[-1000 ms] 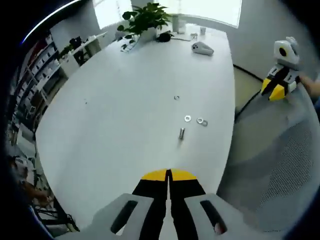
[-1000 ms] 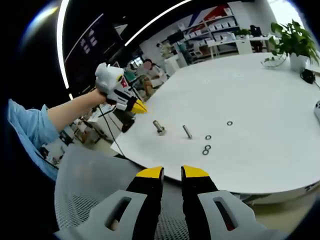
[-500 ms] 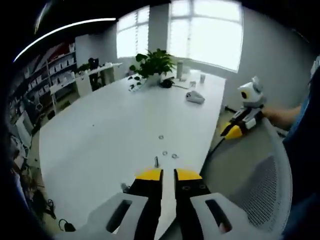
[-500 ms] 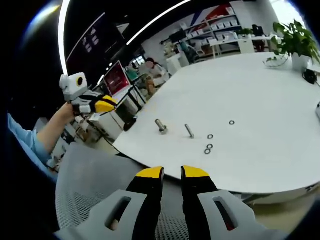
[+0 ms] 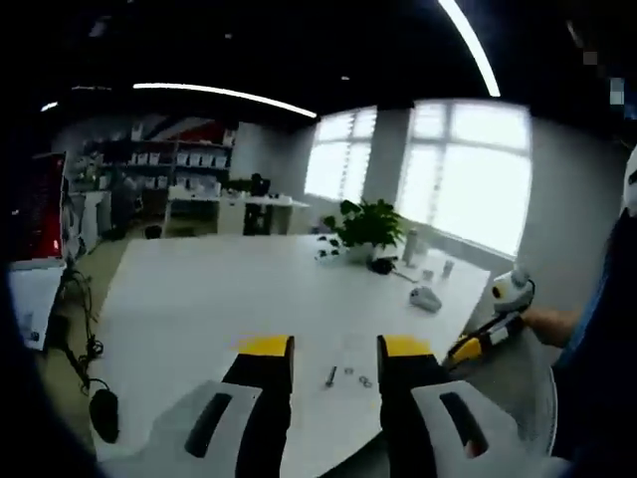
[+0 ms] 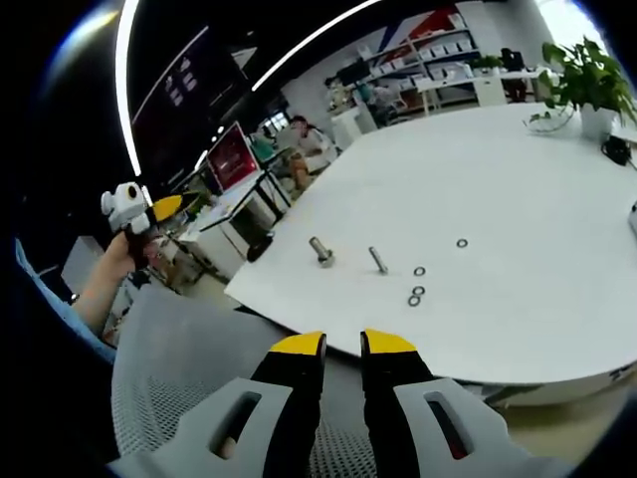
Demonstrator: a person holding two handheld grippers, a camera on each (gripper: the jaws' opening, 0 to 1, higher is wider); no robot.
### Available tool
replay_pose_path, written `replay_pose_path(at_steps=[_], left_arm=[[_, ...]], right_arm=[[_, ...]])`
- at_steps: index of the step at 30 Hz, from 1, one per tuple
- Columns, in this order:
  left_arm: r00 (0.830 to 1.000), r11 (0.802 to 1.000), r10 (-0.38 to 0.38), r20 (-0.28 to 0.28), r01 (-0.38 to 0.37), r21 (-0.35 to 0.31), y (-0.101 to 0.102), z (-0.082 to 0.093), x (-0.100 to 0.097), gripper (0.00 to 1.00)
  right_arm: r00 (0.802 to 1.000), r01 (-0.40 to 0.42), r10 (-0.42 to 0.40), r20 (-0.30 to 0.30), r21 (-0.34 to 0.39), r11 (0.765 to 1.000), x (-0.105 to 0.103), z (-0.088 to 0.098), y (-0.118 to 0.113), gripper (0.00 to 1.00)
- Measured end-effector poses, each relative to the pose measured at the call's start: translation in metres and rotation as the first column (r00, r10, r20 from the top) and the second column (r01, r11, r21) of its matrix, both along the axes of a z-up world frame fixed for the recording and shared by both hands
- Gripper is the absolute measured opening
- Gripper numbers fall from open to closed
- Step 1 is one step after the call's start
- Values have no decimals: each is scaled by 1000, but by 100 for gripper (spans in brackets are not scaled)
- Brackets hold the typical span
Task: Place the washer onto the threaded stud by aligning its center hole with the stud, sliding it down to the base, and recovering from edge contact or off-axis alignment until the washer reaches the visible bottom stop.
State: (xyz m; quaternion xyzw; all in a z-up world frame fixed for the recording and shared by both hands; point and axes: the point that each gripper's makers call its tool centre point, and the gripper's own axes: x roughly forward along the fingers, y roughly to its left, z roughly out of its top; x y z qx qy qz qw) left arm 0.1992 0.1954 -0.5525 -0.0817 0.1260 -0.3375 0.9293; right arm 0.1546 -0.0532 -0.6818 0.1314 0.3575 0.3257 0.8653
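Several small washers (image 6: 418, 292) lie on the white table (image 6: 537, 299), one apart from the others (image 6: 462, 243). Left of them are a thin threaded stud (image 6: 377, 261) and a thicker hex-head bolt (image 6: 320, 251). My right gripper (image 6: 343, 344) hovers off the table's near edge, over a chair, with a narrow empty gap between its jaws. My left gripper (image 5: 335, 347) is open wide, and the stud (image 5: 330, 376) and washers (image 5: 364, 380) show far off between its jaws. A hand holds the left gripper (image 6: 167, 207) up at the far left. The right gripper (image 5: 464, 350) appears beside the table.
A grey mesh chair (image 6: 189, 368) stands at the table's near edge. A potted plant (image 6: 582, 85), a white device (image 5: 425, 298) and small items sit at the table's far end. Shelves and desks fill the room behind.
My left gripper went from shut to wide open and pulled back and tilted up away from the table. In the right gripper view it moved left and lower. The right gripper stayed still.
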Motion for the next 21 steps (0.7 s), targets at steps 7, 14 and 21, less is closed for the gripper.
replay_pose_path(at_steps=[7,14,21], left_arm=[[993,988,106,50,-100,-122,14,-1,-8,74],[984,942,174,33,-157,-297,21,-4,-14,99],[963,921,270,-4,-259,-292,30,-20,-14,97]], right_arm=[[1000,2,-2,-7,-6,1000,0,-1,-1,17],[1000,-1,1,-10,-9,1000,0,-3,-1,17],[1000,-5,5,-13,-12,1000,0,-3,-1,17]])
